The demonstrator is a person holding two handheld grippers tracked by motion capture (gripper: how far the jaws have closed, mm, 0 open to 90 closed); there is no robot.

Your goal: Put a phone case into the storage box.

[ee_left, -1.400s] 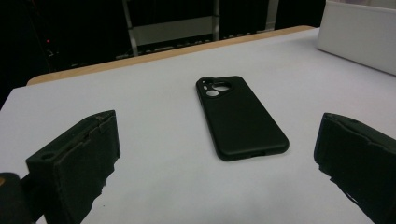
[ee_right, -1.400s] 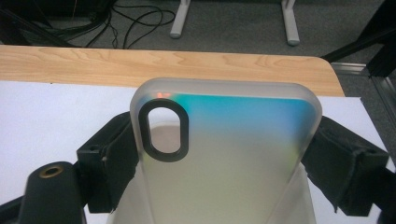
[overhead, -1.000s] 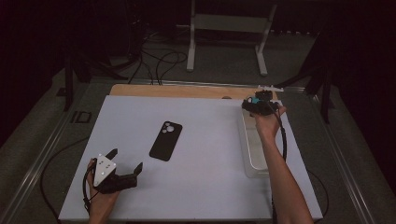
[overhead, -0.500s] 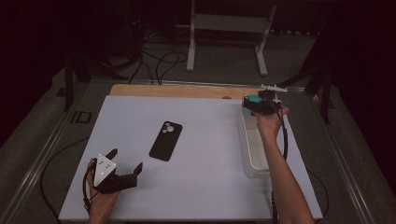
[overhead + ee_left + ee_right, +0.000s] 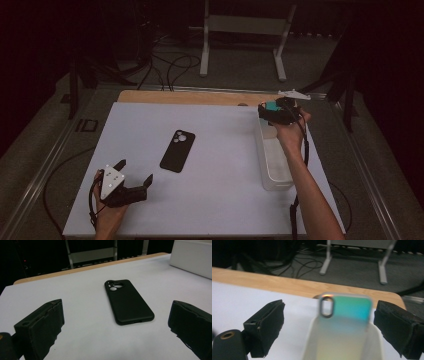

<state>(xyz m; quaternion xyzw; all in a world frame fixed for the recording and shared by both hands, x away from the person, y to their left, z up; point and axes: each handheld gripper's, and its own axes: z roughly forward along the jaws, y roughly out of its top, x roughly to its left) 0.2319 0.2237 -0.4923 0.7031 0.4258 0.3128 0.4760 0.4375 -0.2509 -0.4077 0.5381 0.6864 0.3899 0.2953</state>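
Room, high view: dark floor with cables and a white metal stand (image 5: 244, 35) behind a white-topped bench (image 5: 215, 200) with a wooden far edge
Phone case, high view: a black phone case (image 5: 177, 150) lies flat, camera holes toward the far edge, left of the bench's middle
Bin, high view: a clear plastic bin (image 5: 274, 160) stands along the right side of the bench
Left gripper, high view: the left gripper (image 5: 134, 172) rests low at the near left corner, fingers spread wide with nothing between them, well apart from the black case
Right gripper, high view: the right gripper (image 5: 266, 111) is held over the far end of the bin; its fingers have just been opening
Left gripper view: both fingers (image 5: 42, 330) stand wide at the frame's sides; the black phone case (image 5: 127, 302) lies ahead between them, untouched, and a white wall of the bin (image 5: 192, 257) shows at top right
Right gripper view: fingers (image 5: 265, 325) are wide apart; an iridescent phone case (image 5: 348, 315) with an oval camera cutout leans upright inside the bin (image 5: 312, 340), between the fingers yet touching neither
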